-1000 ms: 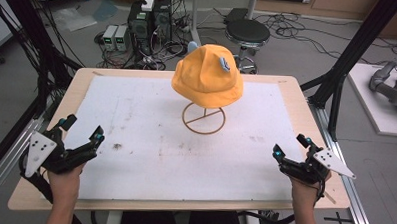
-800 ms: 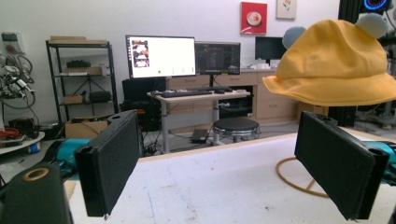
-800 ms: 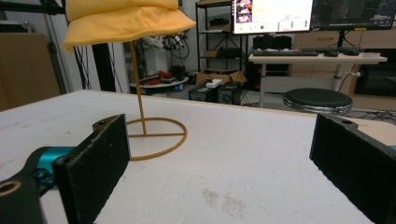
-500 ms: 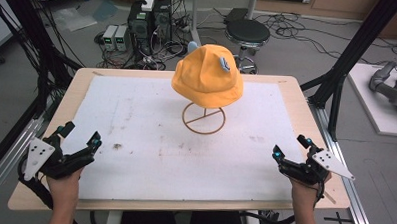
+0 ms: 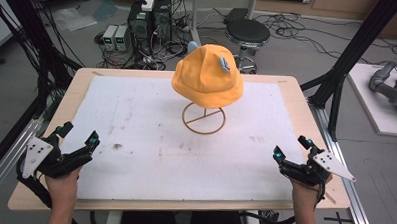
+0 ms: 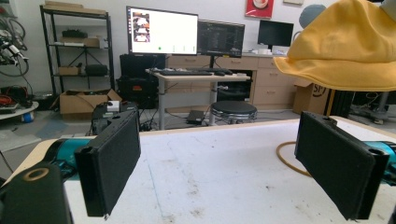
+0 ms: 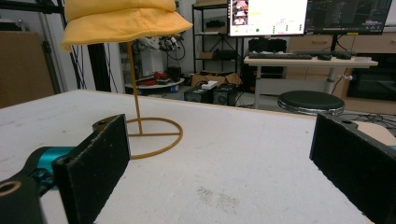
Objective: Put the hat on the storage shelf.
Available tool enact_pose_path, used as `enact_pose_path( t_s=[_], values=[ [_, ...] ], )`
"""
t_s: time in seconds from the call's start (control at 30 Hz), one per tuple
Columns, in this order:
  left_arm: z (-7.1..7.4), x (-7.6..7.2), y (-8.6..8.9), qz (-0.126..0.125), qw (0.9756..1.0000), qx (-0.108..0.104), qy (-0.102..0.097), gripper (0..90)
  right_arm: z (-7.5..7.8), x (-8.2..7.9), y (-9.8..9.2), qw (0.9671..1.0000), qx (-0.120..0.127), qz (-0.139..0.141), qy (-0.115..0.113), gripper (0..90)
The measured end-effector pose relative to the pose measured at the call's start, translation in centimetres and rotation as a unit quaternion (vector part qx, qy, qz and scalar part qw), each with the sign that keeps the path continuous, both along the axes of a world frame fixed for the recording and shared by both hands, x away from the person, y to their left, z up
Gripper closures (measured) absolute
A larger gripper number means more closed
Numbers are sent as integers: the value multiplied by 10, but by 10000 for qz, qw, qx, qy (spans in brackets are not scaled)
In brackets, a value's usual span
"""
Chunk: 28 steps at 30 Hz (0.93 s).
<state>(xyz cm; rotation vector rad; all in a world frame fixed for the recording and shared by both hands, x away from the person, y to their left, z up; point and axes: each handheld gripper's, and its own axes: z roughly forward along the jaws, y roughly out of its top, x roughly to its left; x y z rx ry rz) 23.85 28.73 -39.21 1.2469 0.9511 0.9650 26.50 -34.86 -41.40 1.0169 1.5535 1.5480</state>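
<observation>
1. My left claw [image 5: 78, 139] gapes wide, empty, at the table's near left corner.
2. My right claw [image 5: 290, 150] spreads wide, empty, near right.
3. The yellow hat [image 5: 208, 76] sits on its wire stand [image 5: 203, 120], far centre, well apart from both.

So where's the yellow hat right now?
In the high view the yellow hat sits on a wire stand at the table's far middle, well ahead of both open tongs.

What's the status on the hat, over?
Left hand-held gripper open, right hand-held gripper open, both near the table's front edge. Yellow hat on its wire stand, untouched. Nothing between.
</observation>
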Motion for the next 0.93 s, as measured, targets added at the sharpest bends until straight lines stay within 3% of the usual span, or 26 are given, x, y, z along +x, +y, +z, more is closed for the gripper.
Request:
enact_pose_path(
  t_s=[0.93],
  values=[
    [-1, 3, -1, -115, 9997, 184, 123, 149, 2, -1, 0, 10000, 87, 5, -20, 46]
  ],
)
